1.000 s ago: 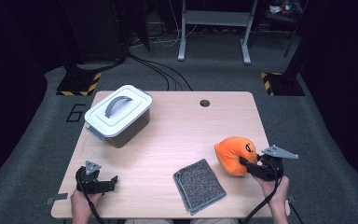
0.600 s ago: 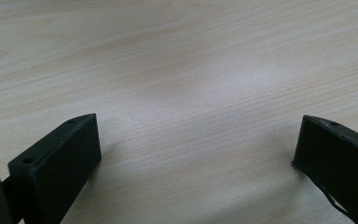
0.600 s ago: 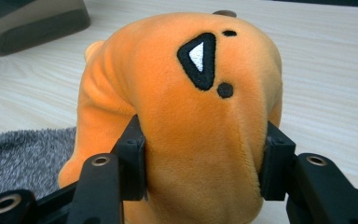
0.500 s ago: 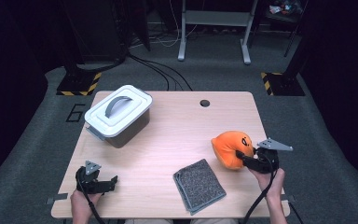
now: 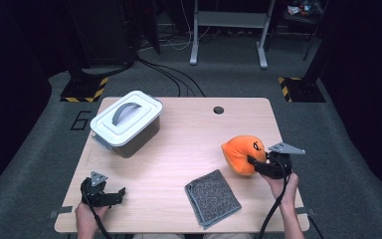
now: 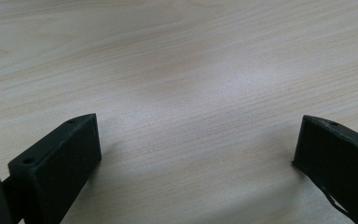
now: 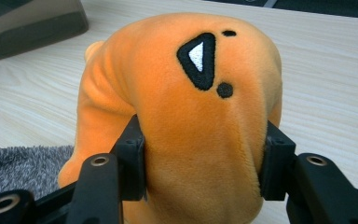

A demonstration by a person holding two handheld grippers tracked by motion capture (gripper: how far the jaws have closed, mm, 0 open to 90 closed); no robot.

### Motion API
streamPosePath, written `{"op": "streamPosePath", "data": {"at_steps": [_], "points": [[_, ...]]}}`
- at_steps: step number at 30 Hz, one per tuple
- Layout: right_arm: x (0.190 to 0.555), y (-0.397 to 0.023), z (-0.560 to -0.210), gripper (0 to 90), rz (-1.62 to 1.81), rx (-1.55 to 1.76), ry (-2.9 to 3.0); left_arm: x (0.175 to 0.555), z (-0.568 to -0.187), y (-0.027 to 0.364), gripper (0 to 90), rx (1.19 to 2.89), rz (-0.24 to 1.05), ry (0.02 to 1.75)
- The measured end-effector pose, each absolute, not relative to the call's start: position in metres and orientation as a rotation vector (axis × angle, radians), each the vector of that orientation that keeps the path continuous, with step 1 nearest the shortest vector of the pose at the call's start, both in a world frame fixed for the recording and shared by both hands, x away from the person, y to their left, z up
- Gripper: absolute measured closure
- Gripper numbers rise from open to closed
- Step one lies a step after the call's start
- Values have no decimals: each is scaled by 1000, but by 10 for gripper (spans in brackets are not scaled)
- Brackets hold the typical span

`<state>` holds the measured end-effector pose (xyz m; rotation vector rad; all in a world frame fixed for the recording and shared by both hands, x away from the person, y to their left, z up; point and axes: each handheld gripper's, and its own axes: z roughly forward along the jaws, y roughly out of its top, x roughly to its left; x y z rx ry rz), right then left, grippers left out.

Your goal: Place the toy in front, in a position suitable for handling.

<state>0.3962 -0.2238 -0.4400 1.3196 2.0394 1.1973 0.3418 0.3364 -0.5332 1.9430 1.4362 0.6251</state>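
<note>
My right gripper (image 5: 252, 161): jaws closed on the orange plush toy (image 5: 242, 153), pads pressing into its soft sides.
Orange plush toy: on the right side of the table (image 5: 179, 149), just right of the grey cloth (image 5: 212, 197).
My left gripper (image 5: 118, 191): jaws wide open with nothing between them, resting at the near left corner.
Lidded box (image 5: 126, 122): far left, well apart from both grippers.
</note>
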Motion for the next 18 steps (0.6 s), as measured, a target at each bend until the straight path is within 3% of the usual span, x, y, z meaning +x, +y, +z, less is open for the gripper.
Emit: {"op": "streamPosePath", "data": {"at_steps": [18], "points": [[420, -204, -436, 461, 1197, 1289, 2057, 342, -533, 337, 1, 1945, 619, 1438]]}}
